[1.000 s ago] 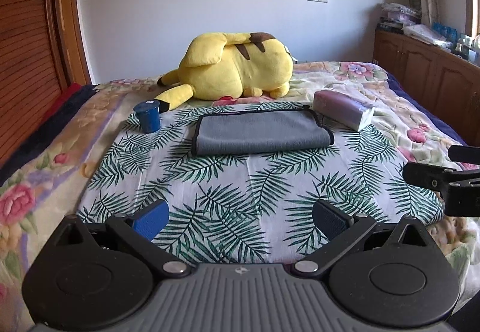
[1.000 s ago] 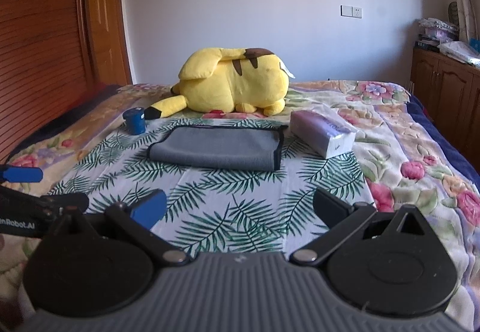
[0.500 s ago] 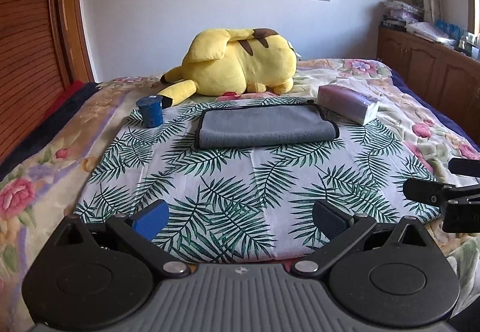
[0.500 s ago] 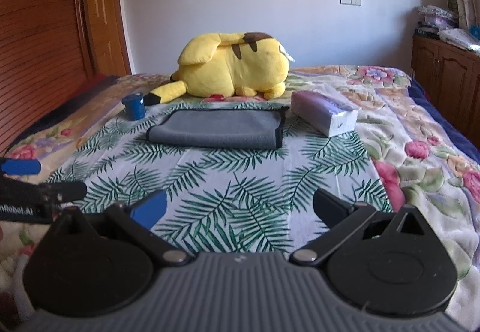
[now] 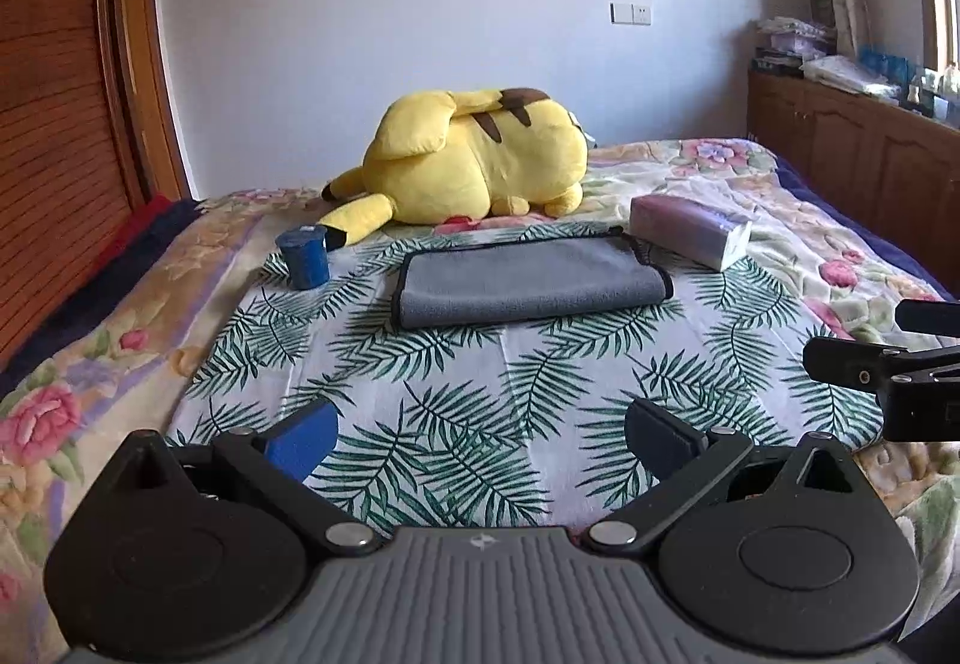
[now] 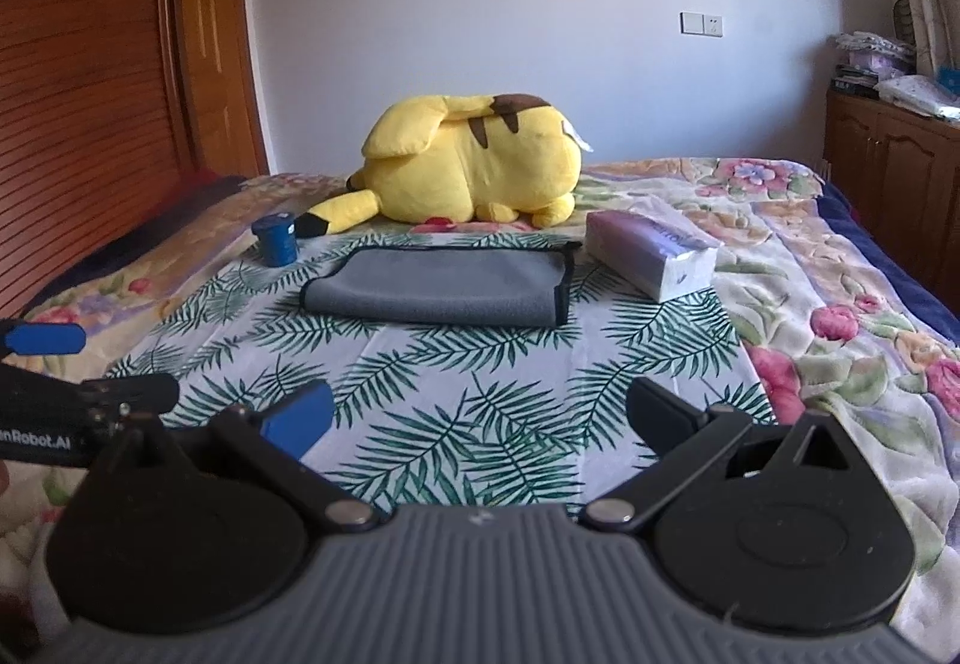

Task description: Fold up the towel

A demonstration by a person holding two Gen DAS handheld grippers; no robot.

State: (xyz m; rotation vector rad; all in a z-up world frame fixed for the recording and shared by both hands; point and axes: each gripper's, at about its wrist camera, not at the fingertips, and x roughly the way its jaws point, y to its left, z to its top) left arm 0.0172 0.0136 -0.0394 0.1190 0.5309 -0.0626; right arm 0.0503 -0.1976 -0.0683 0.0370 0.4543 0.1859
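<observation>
A grey towel [image 5: 528,280] with dark trim lies folded flat on the palm-leaf cloth [image 5: 480,394] on the bed; it also shows in the right wrist view [image 6: 438,292]. My left gripper [image 5: 480,433] is open and empty, well short of the towel near the bed's front edge. My right gripper [image 6: 477,415] is open and empty, also well back from the towel. Each gripper shows at the edge of the other's view, the right one [image 5: 888,358] and the left one [image 6: 84,364].
A yellow plush toy [image 5: 474,166] lies behind the towel. A blue cup [image 5: 303,259] stands to its left, a tissue pack [image 5: 690,232] to its right. A wooden wardrobe [image 5: 60,123] is on the left, cabinets [image 5: 852,172] on the right.
Both grippers have drawn back and lowered a little from the towel, which looks farther off. The towel has not moved. Both stay open.
</observation>
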